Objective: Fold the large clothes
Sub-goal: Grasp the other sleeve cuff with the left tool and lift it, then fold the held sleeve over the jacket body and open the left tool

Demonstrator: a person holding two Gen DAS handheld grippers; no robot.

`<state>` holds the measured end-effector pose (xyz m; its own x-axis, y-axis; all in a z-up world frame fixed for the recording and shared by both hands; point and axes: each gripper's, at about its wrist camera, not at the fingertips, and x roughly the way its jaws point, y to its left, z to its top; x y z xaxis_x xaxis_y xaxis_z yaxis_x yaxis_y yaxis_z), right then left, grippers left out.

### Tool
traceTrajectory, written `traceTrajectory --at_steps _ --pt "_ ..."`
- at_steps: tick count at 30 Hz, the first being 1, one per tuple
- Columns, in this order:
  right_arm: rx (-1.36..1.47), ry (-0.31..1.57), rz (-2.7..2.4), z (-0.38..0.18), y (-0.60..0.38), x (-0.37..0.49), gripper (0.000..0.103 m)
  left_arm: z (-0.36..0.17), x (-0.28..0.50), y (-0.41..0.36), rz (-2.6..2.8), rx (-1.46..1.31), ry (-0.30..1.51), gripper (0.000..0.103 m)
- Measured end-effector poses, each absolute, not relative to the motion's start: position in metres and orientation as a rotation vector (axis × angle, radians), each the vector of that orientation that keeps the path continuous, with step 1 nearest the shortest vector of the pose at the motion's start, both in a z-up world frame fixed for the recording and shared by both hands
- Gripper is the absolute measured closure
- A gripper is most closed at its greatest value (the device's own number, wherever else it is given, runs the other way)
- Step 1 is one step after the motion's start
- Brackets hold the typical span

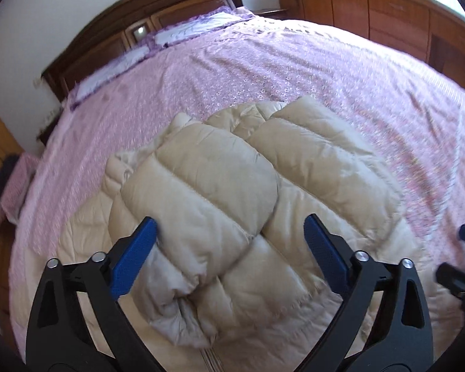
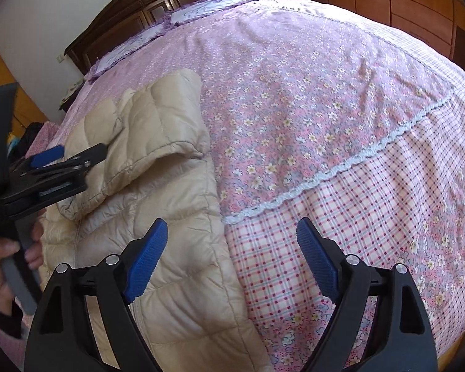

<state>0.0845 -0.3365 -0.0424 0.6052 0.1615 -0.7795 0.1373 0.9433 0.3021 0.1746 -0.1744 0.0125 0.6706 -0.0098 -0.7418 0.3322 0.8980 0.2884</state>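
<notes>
A beige quilted down jacket point(image 1: 238, 204) lies on the pink floral bedspread point(image 1: 263, 71), both sleeves folded across its front. My left gripper point(image 1: 229, 232) is open just above the folded left sleeve, with nothing between its blue pads. The jacket also shows in the right wrist view point(image 2: 158, 167), with its right edge near the bedspread's lace seam. My right gripper point(image 2: 231, 235) is open and empty above the jacket's right lower edge. The left gripper point(image 2: 59, 158) appears there at the left, over the folded sleeves.
The bed's dark wooden headboard point(image 1: 158, 9) and purple-trimmed pillows point(image 1: 183, 31) are at the far end. Wooden cabinets point(image 1: 387, 12) stand along the far right. A checked panel of the bedspread point(image 2: 341, 204) lies right of the jacket. A pink-covered item point(image 1: 12, 183) sits left of the bed.
</notes>
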Motion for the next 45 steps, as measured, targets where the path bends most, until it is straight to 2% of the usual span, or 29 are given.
traceTrajectory --at_steps 1,3,4,5,7,9,17,21,30,33,34,36,38,40,45 --pt "0.355 0.927 0.011 -0.044 -0.339 0.083 0.020 0.011 0.176 -0.176 -0.196 0.436 0.817 0.020" --pt "0.366 0.929 0.012 -0.046 -0.340 0.080 0.020 0.005 0.178 -0.178 -0.191 0.449 0.817 0.041" --pt "0.372 0.932 0.012 -0.047 -0.341 0.080 0.020 0.003 0.181 -0.178 -0.202 0.438 0.827 0.061" --pt "0.373 0.932 0.012 -0.048 -0.343 0.080 0.020 0.003 0.181 -0.177 -0.215 0.417 0.836 0.073" --pt "0.370 0.932 0.014 -0.048 -0.344 0.078 0.020 0.009 0.182 -0.173 -0.246 0.373 0.839 0.087" --pt "0.365 0.930 0.011 -0.048 -0.345 0.076 0.020 0.023 0.181 -0.167 -0.278 0.328 0.818 0.092" --pt "0.349 0.920 0.020 -0.037 -0.338 0.084 0.020 0.087 0.177 -0.114 -0.271 0.160 0.703 0.092" --pt "0.345 0.903 0.029 -0.030 -0.333 0.090 0.020 0.095 0.172 -0.077 -0.226 0.093 0.688 0.092" --pt "0.350 0.899 0.029 -0.031 -0.330 0.092 0.020 0.045 0.167 0.012 -0.098 -0.091 0.803 0.092" --pt "0.356 0.912 0.019 -0.033 -0.330 0.092 0.020 0.023 0.163 0.028 -0.069 -0.131 0.836 0.089" --pt "0.355 0.914 0.019 -0.034 -0.331 0.092 0.020 0.017 0.161 0.034 -0.060 -0.147 0.841 0.085" --pt "0.342 0.915 0.019 -0.033 -0.330 0.093 0.020 0.011 0.156 0.044 -0.044 -0.159 0.846 0.071" --pt "0.321 0.916 0.020 -0.032 -0.328 0.096 0.020 0.007 0.149 0.052 -0.020 -0.159 0.835 0.051" --pt "0.292 0.918 0.028 -0.030 -0.325 0.101 0.020 0.006 0.143 0.062 -0.008 -0.165 0.826 0.045" --pt "0.241 0.901 0.050 -0.018 -0.317 0.116 0.020 0.001 0.135 0.082 0.027 -0.198 0.831 0.042"
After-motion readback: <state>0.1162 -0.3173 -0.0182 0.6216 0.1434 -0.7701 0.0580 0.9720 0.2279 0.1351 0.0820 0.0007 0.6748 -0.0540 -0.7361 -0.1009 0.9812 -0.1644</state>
